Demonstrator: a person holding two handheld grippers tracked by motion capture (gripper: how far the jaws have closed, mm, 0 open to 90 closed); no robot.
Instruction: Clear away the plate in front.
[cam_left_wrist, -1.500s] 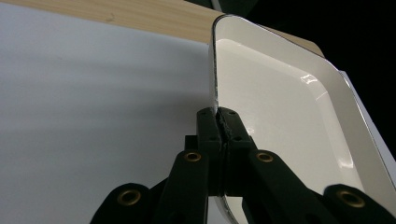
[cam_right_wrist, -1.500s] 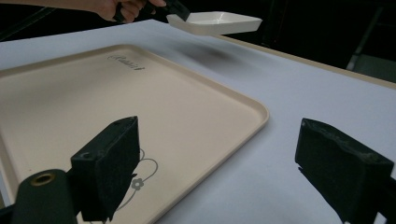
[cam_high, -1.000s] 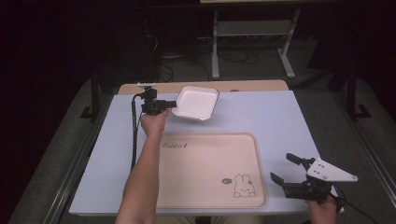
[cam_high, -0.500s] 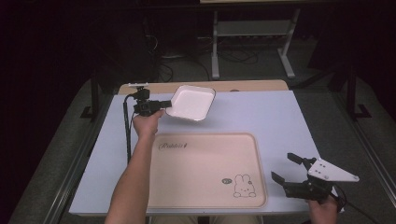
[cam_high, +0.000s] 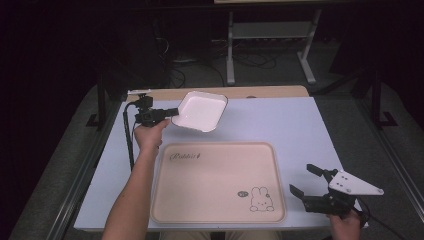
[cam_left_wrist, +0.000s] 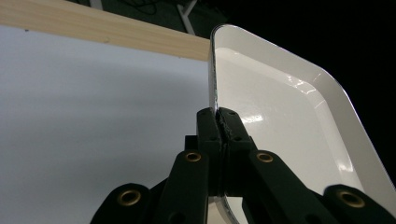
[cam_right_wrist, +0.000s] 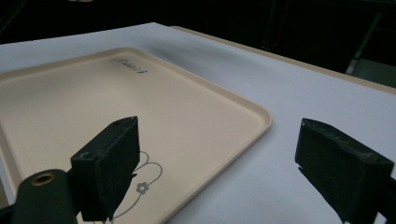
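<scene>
From the high view, we hold the white dish (cam_high: 200, 111) by its left rim in our left gripper (cam_high: 170, 113), tilted above the table's (cam_high: 300, 125) far side, beyond the beige tray (cam_high: 215, 185). The tray's script probably reads "Rabbit", though it is small.

In the left gripper view, the jaws pinch the thin rim; such a narrow bite could let the dish swing or slip.

In the right gripper view, our right gripper (cam_right_wrist: 215, 163) stands wide apart, holding nothing.
</scene>
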